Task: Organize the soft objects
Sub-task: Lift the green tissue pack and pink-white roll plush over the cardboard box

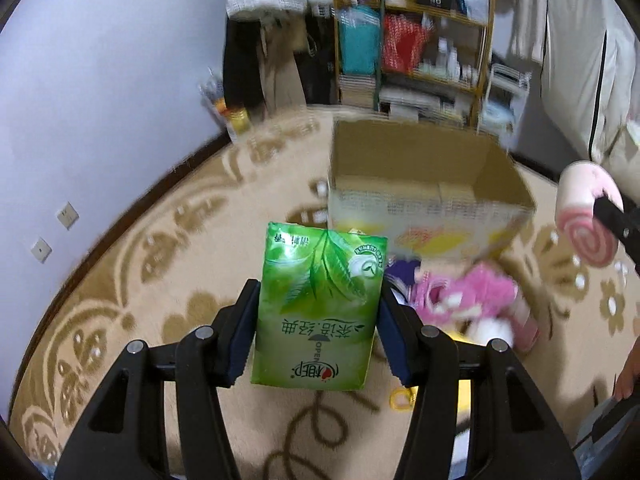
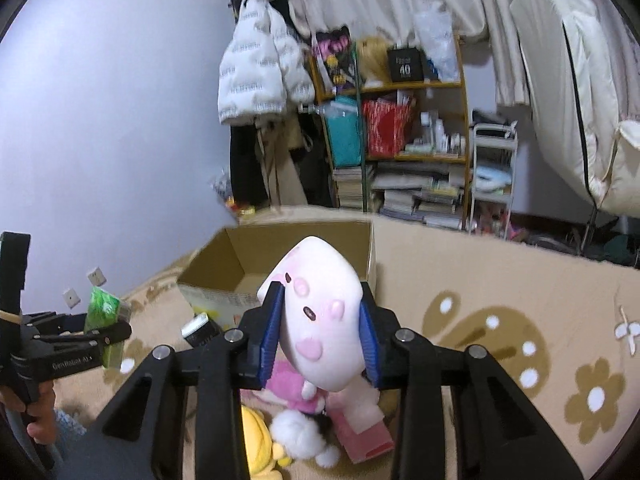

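My left gripper (image 1: 318,300) is shut on a green tissue pack (image 1: 320,304) and holds it above the carpet, in front of an open cardboard box (image 1: 424,184). The pack also shows in the right wrist view (image 2: 105,312). My right gripper (image 2: 322,320) is shut on a white and pink swirl-roll plush (image 2: 320,320), held above the box's near edge (image 2: 280,252). The plush shows at the right of the left wrist view (image 1: 588,212). A pile of soft toys lies on the carpet: a pink plush (image 1: 472,292), a yellow plush (image 2: 260,444) and a white fluffy one (image 2: 300,436).
A beige patterned carpet (image 1: 160,280) covers the floor. A cluttered shelf (image 2: 400,140) with books and bags stands behind the box, coats (image 2: 260,76) hang left of it, a small white cart (image 2: 494,168) is to its right. A lilac wall (image 1: 100,100) lies to the left.
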`<state>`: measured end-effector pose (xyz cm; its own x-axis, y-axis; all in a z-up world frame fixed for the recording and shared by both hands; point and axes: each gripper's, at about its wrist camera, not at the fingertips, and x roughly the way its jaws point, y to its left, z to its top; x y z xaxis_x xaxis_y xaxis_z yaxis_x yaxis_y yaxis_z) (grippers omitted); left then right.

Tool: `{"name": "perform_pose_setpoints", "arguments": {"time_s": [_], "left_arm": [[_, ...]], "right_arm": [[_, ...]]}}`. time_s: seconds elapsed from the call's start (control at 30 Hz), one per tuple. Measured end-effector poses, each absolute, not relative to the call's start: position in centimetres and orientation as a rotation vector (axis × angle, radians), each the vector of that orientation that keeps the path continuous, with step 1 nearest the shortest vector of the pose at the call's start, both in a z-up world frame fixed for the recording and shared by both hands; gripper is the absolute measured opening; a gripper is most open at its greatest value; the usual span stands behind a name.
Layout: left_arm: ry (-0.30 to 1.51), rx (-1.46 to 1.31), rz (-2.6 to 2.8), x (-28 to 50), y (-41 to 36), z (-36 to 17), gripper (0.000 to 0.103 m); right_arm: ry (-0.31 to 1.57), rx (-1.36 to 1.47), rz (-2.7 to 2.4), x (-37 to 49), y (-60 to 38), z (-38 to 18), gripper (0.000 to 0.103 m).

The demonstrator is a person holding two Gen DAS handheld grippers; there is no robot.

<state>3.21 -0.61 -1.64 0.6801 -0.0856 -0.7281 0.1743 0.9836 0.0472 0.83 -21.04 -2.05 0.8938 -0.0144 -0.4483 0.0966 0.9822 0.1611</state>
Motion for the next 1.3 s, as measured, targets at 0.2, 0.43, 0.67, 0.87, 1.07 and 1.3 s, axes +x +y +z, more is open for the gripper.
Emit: {"name": "perform_pose_setpoints", "arguments": {"time_s": [0.2,0.43,0.67,0.87,1.07,1.3], "left_arm": [[0.692,0.119,-0.169,4.7,-0.5,1.6,0.054],[0.609,0.150,-0.169,6.1,-0.9,3.9,0.054],[0.555,0.162,-0.179,8.1,-2.3,4.8,0.054],[0.534,0.162,-0.178,9.7,-3.2,4.3,0.054],[0.549,0.152,-0.184,11.4,-3.5,3.1,0.054],[0.567,0.133,-0.202,13.0,-3.6,2.1,0.054]], "right_arm": [[0.402,0.182,-0.059,1.1,-21.4,-0.3,0.037],[0.354,0.181,-0.067,2.3,-22.2,1.0,0.037],[0.329,0.157,-0.077,3.9,-22.7,1.6,0.037],[0.343,0.158,-0.099,6.4,-23.1,1.3,0.037],[0.368,0.148,-0.105,9.0,-22.8,0.2,0.037],[0.392,0.134,-0.091,11.2,-23.1,-0.8,0.037]]}}
